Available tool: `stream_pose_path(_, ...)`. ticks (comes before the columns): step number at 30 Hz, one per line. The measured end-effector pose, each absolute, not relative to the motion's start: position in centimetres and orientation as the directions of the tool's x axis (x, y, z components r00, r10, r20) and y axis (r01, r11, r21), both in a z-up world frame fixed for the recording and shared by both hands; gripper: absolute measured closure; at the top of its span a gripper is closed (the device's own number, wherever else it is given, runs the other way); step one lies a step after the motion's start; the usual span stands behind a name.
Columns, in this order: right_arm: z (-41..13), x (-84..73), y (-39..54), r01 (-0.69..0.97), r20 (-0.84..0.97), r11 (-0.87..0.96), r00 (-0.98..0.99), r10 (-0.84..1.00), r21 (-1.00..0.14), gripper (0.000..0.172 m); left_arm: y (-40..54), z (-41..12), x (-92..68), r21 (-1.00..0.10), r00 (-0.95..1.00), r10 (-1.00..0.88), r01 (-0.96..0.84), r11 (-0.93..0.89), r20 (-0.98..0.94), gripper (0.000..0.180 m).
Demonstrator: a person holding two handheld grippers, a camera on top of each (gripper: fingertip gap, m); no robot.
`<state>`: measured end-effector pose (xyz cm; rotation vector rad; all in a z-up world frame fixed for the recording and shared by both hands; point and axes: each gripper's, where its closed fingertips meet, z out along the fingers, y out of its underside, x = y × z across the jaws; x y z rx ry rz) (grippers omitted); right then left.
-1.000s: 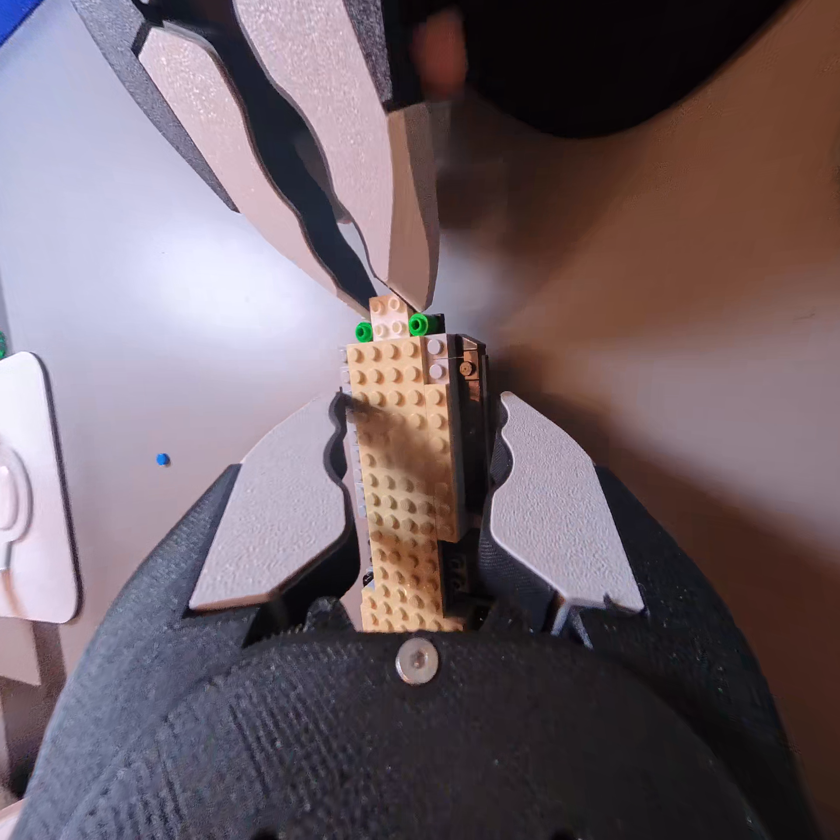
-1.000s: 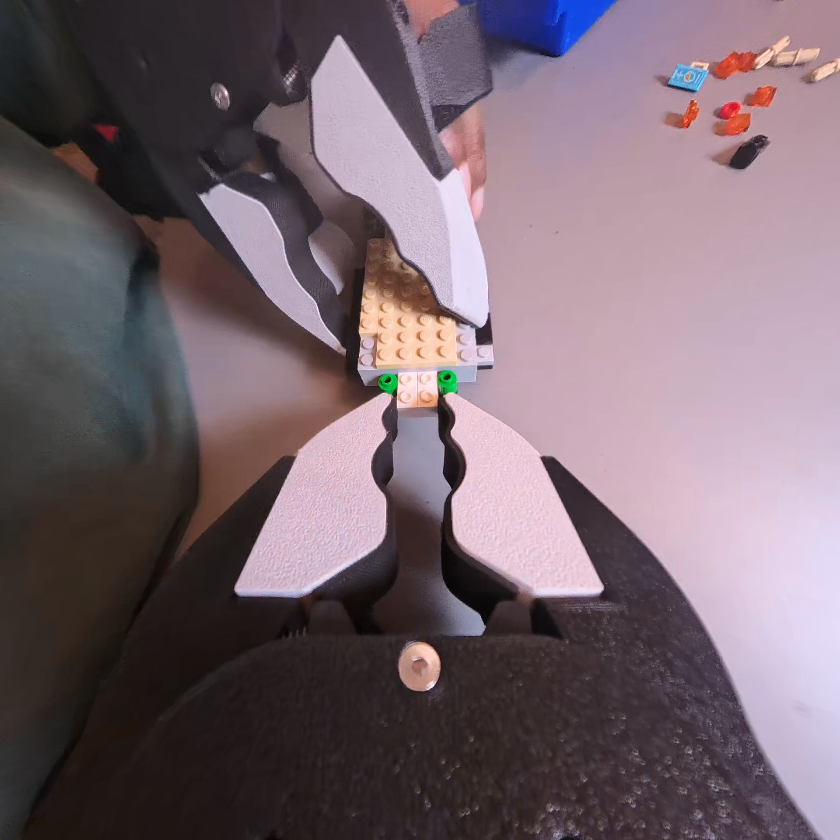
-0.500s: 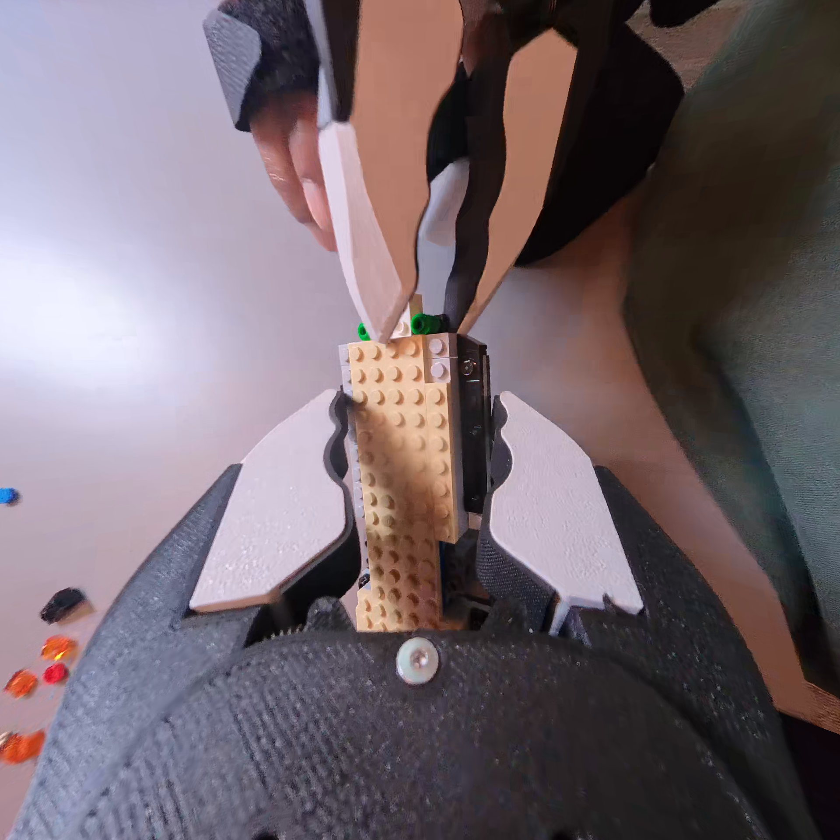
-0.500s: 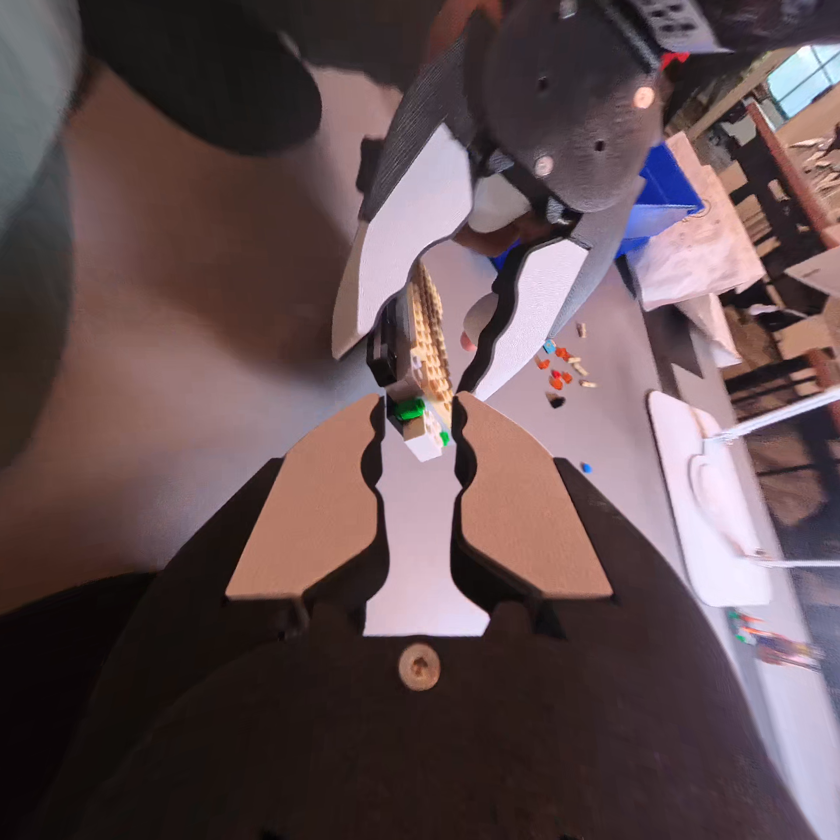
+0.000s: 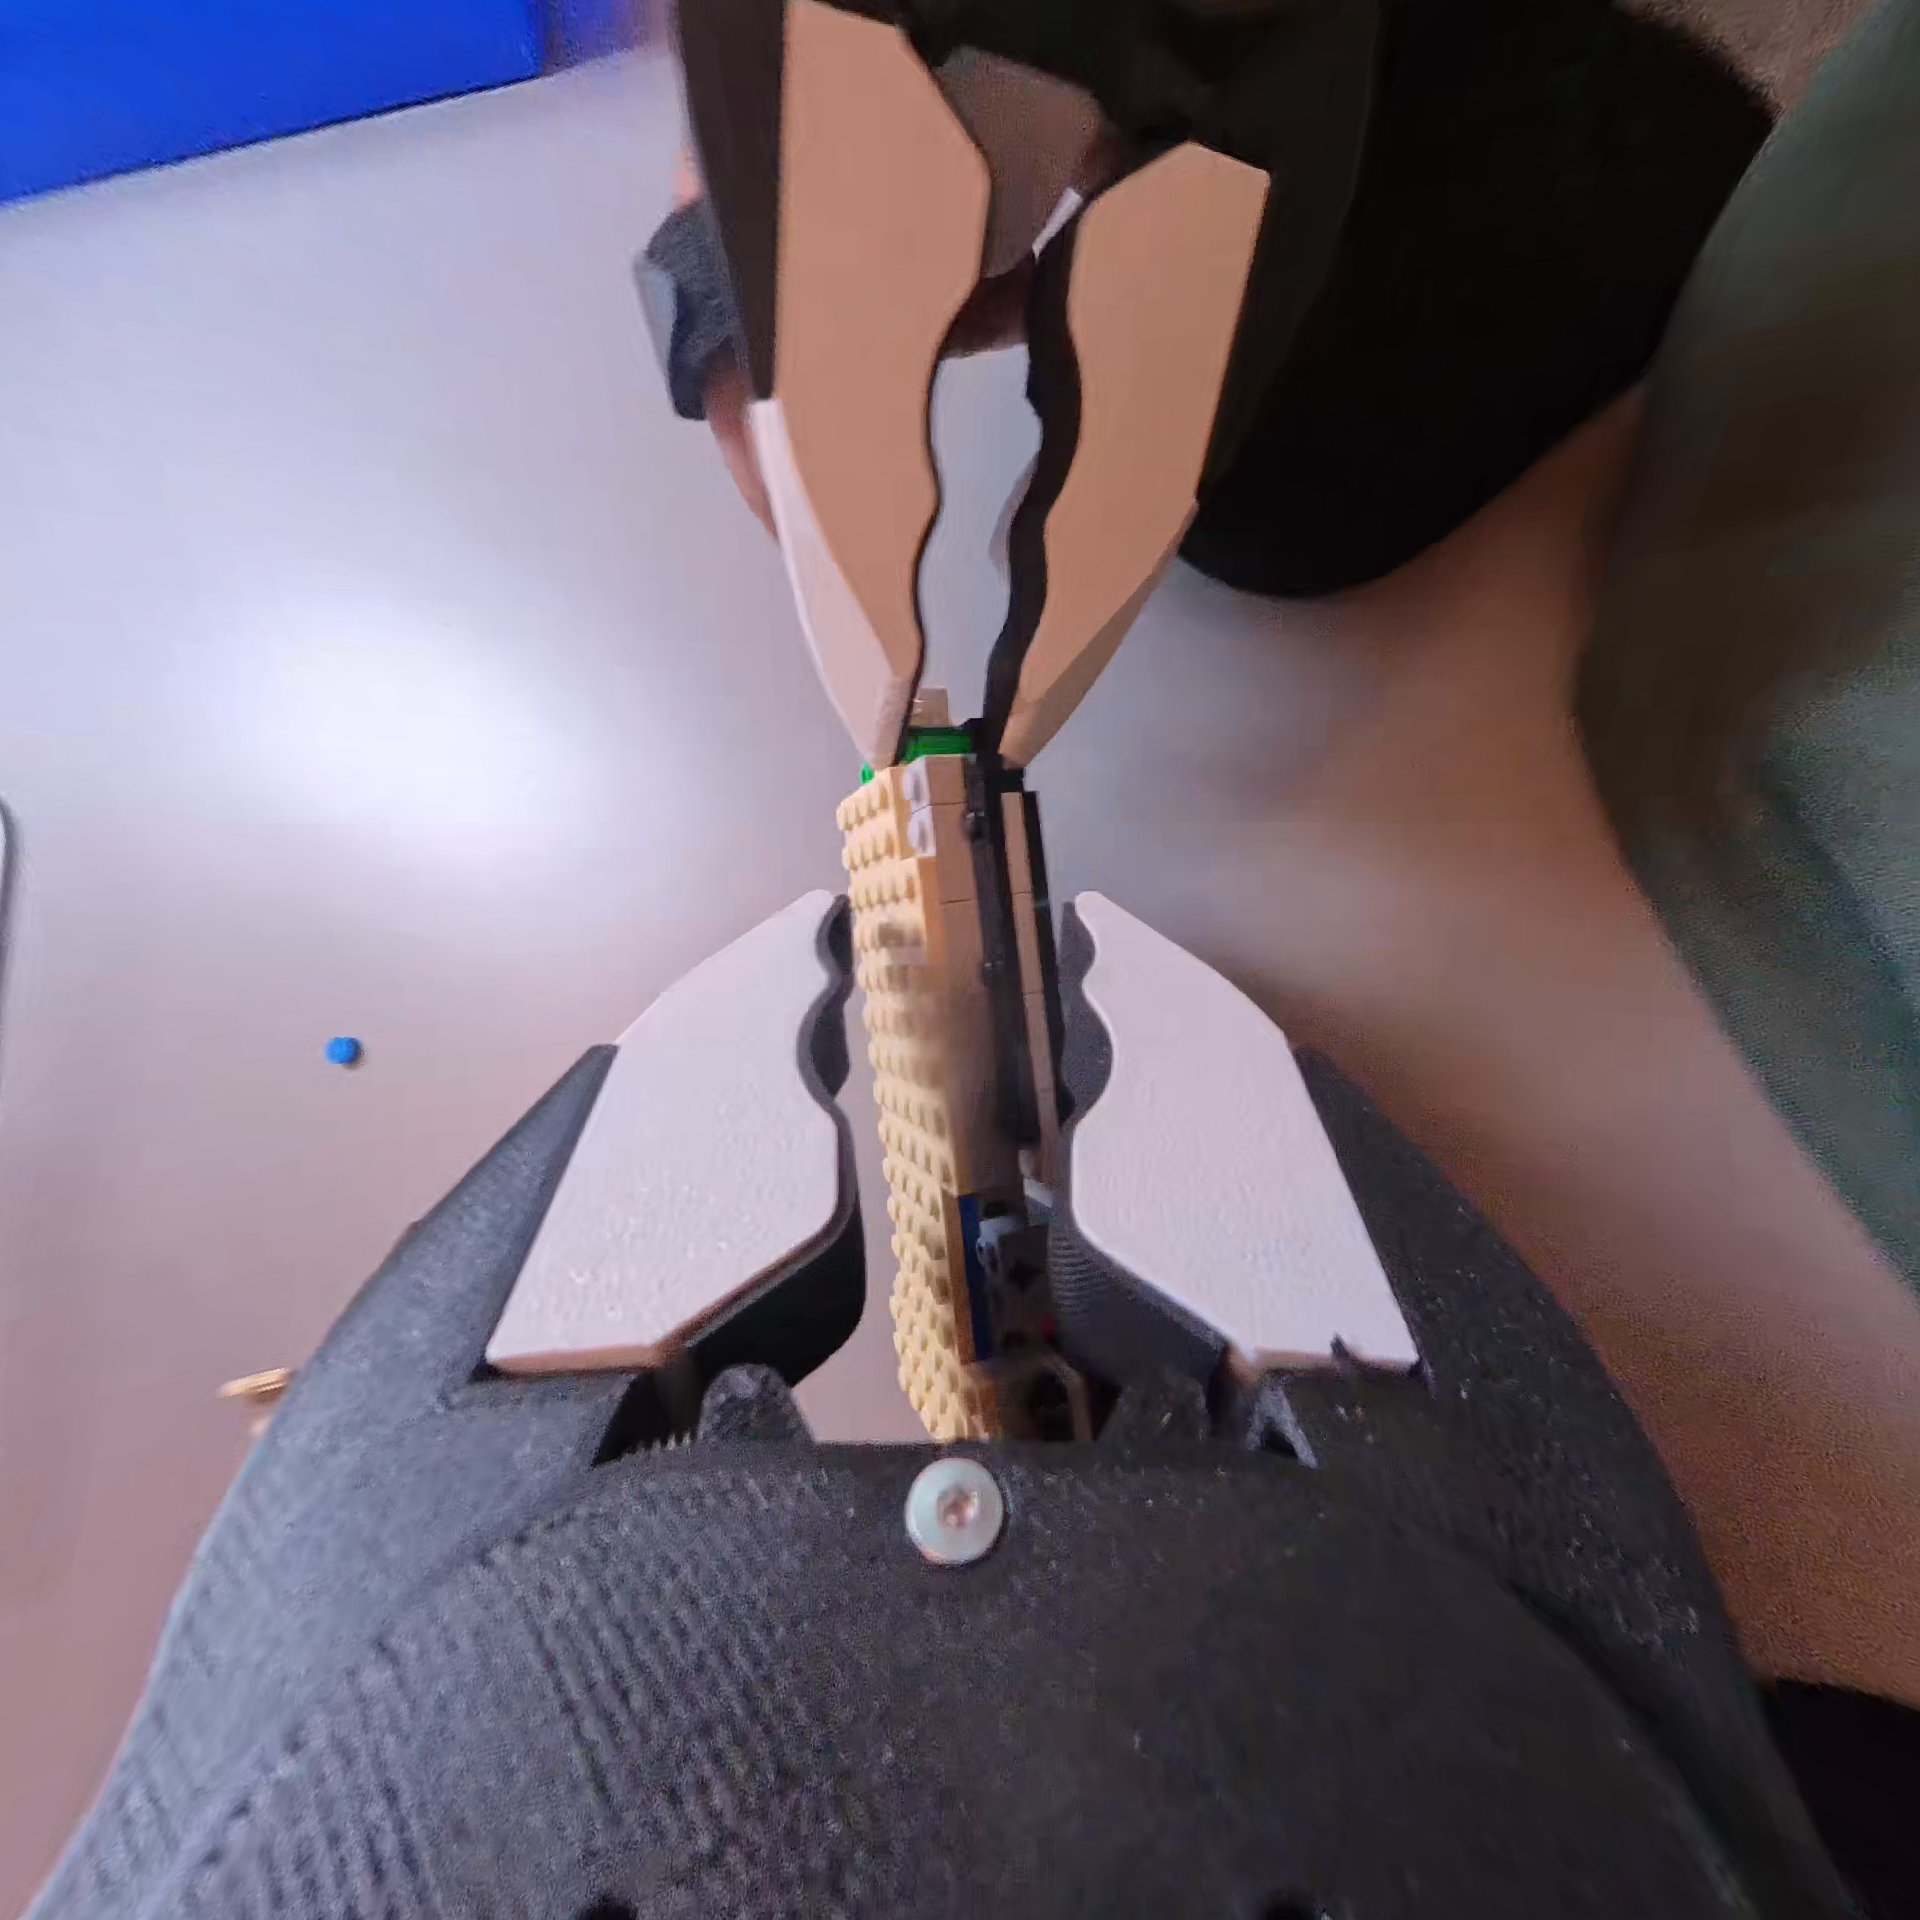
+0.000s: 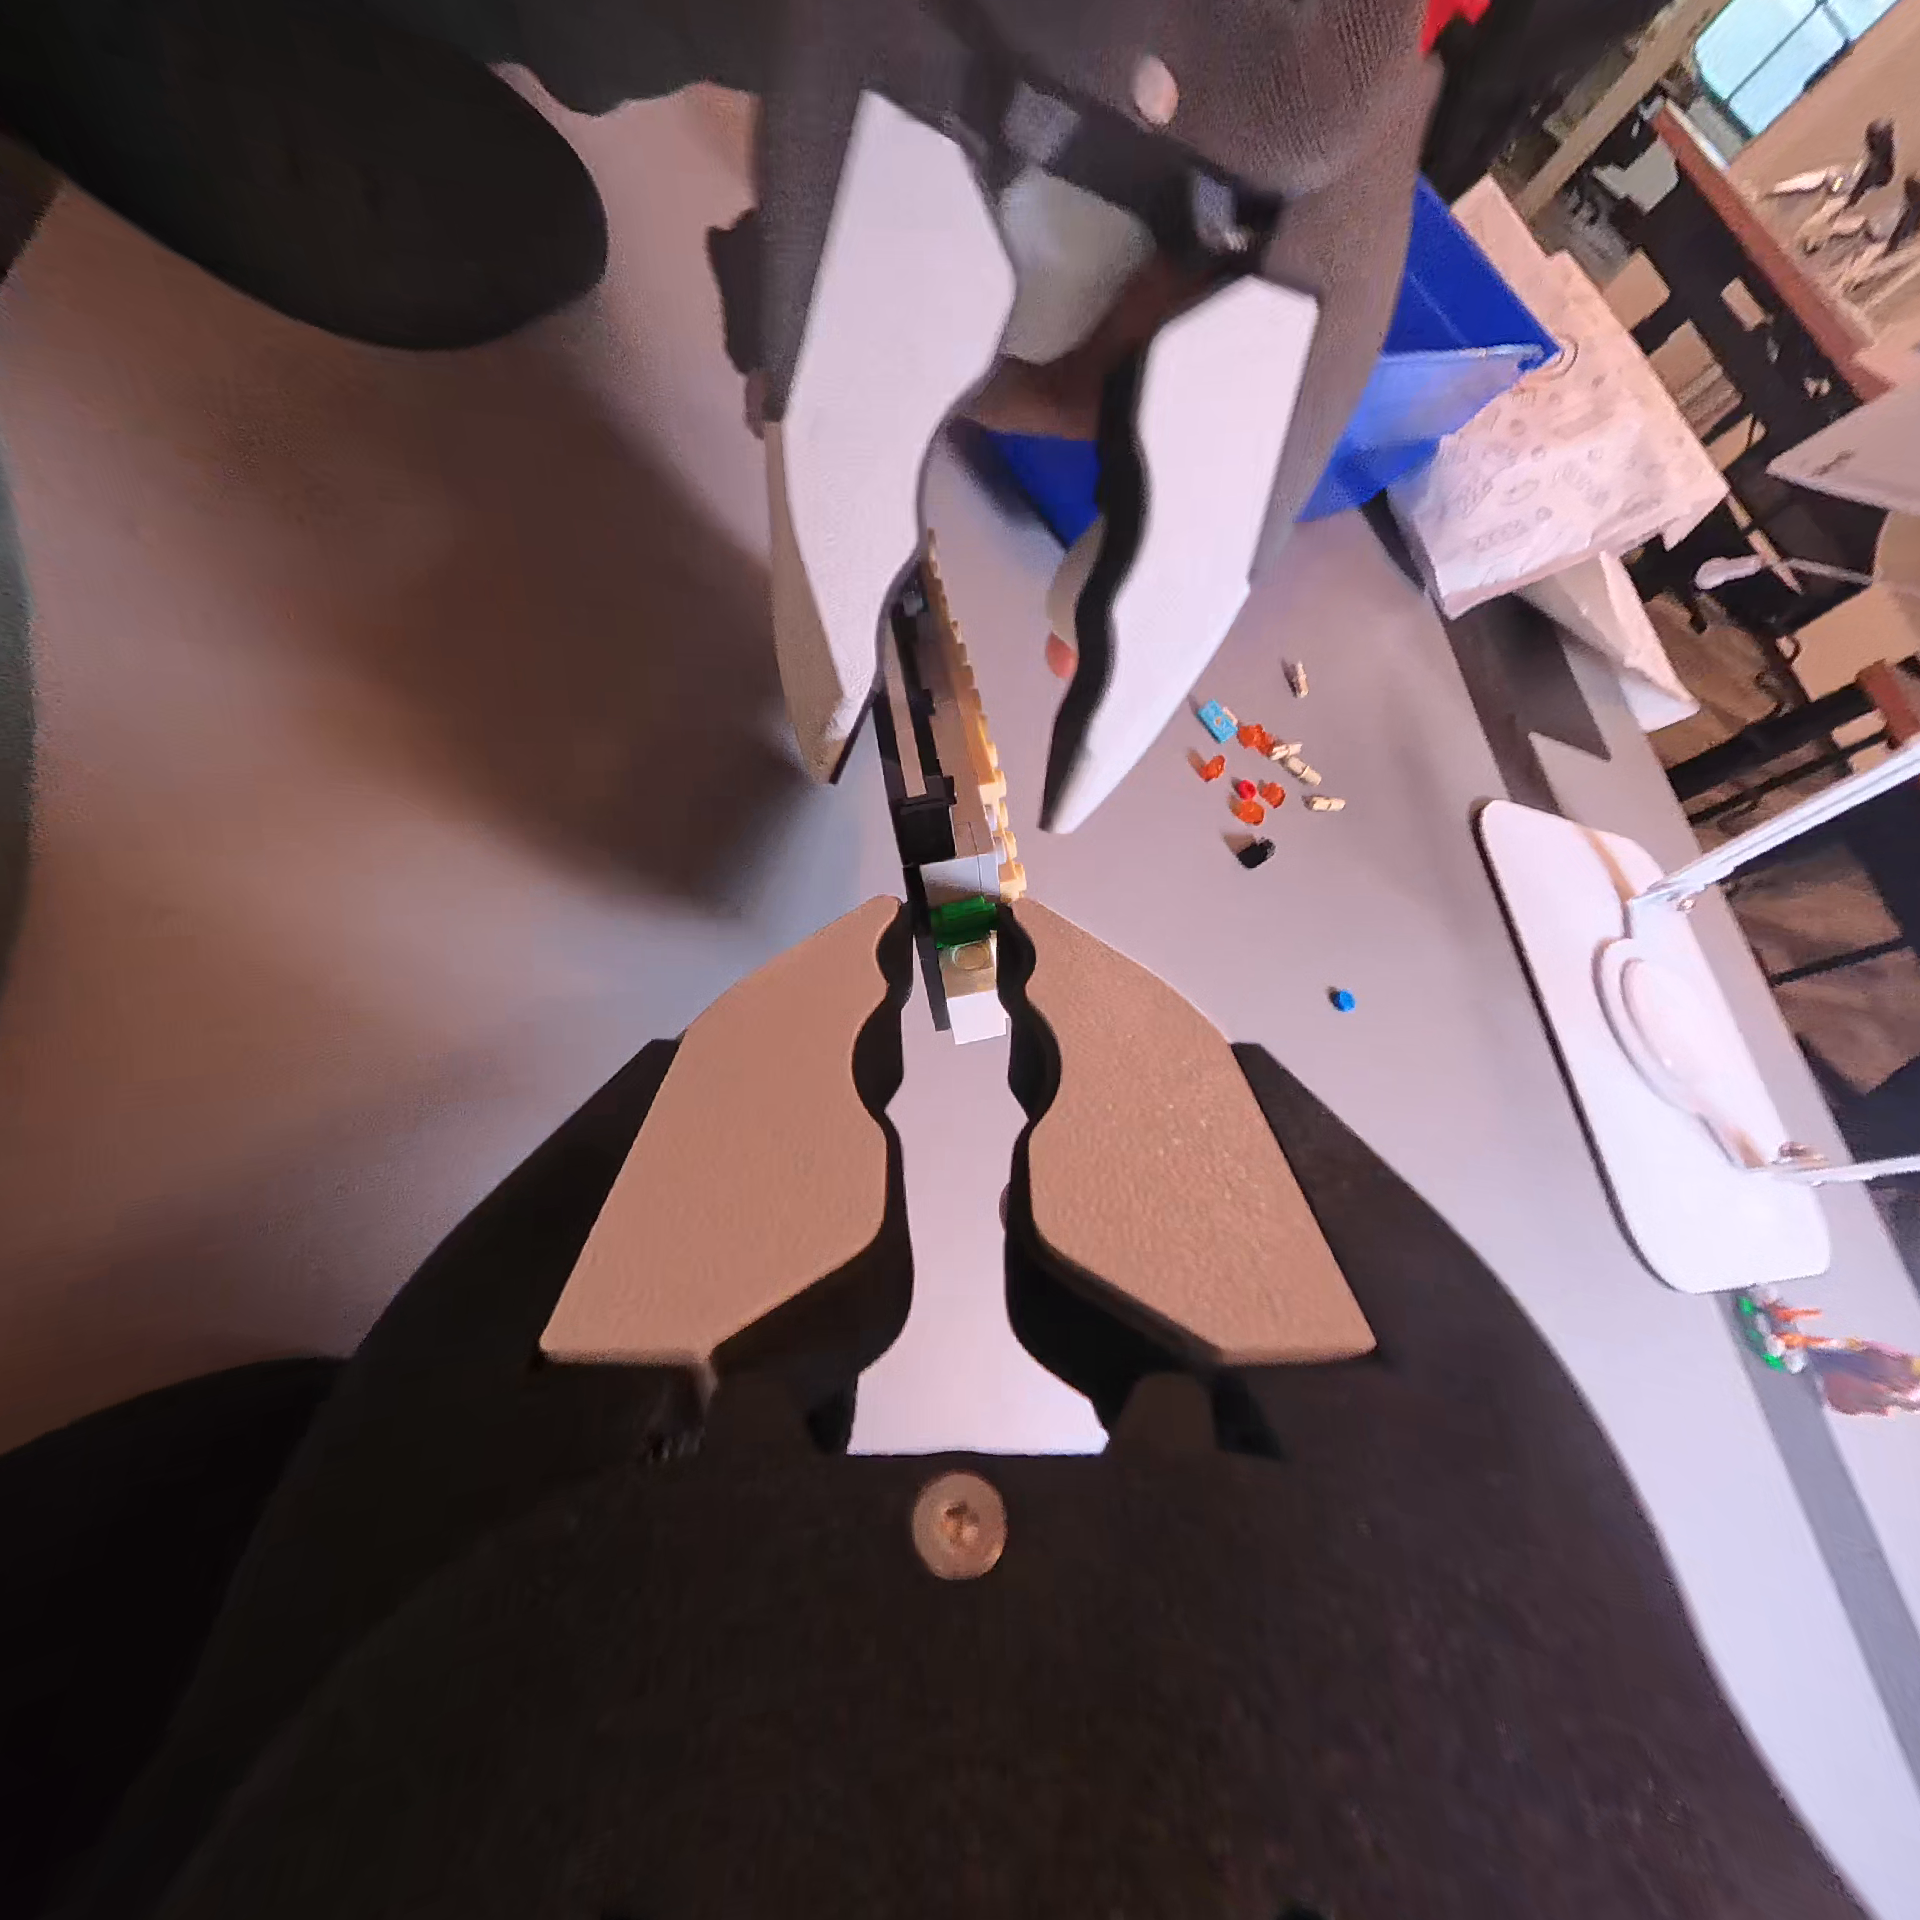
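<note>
Seen from the left wrist view, centre of the frame: left gripper (image 5: 956,914) with fingers at a middling spread, a long tan studded brick assembly (image 5: 914,1039) standing edge-on between them, black and blue layers on its right-hand face. Right pad lying against the black side; left pad close beside the studded face, contact there not clear. From the right wrist view, a visible gap on the studded side, so no telling whether this gripper clamps the assembly or only flanks it.

At the top centre of that same frame: right gripper (image 5: 940,732) pointing down, fingers drawn narrow, tips closed around the small end piece of the assembly, green stud (image 5: 935,743) showing between them.

In the right wrist view, centre: right gripper (image 6: 956,935) fingertips pressed on both sides of a short stack at the assembly's end, green piece (image 6: 964,920) uppermost, tan below it, white brick (image 6: 977,1013) lowest in the frame. Tan assembly (image 6: 961,717) running up and away toward the left gripper (image 6: 935,790) in the upper centre.

Grey tabletop (image 6: 1403,1143) beneath. Right of centre, a scatter of small loose pieces (image 6: 1257,774), orange, red, tan, pale blue and black. Single blue stud (image 6: 1341,1000) lower down, well apart from them. White board (image 6: 1621,1039) at the right edge. Blue bin (image 6: 1434,353) in the upper right, behind the left gripper.
</note>
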<state>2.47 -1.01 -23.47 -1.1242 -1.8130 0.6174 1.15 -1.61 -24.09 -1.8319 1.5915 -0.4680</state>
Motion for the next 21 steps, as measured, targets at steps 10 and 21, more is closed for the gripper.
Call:
stream_pose_path(10,-24.0,2.3,-1.1,0.330,0.597,0.620,-0.181,0.782,-0.712,0.155,-1.2,-25.2,1.0,-0.678,0.186,-0.981,-0.728,-0.102,-0.052,0.156)
stream_pose_path(21,-24.5,2.6,-0.3,0.324,0.532,0.552,-0.155,0.832,-0.768,0.164,0.1,-25.8,0.0,-0.666,0.254,-0.967,-0.722,-0.188,-0.003,0.157)
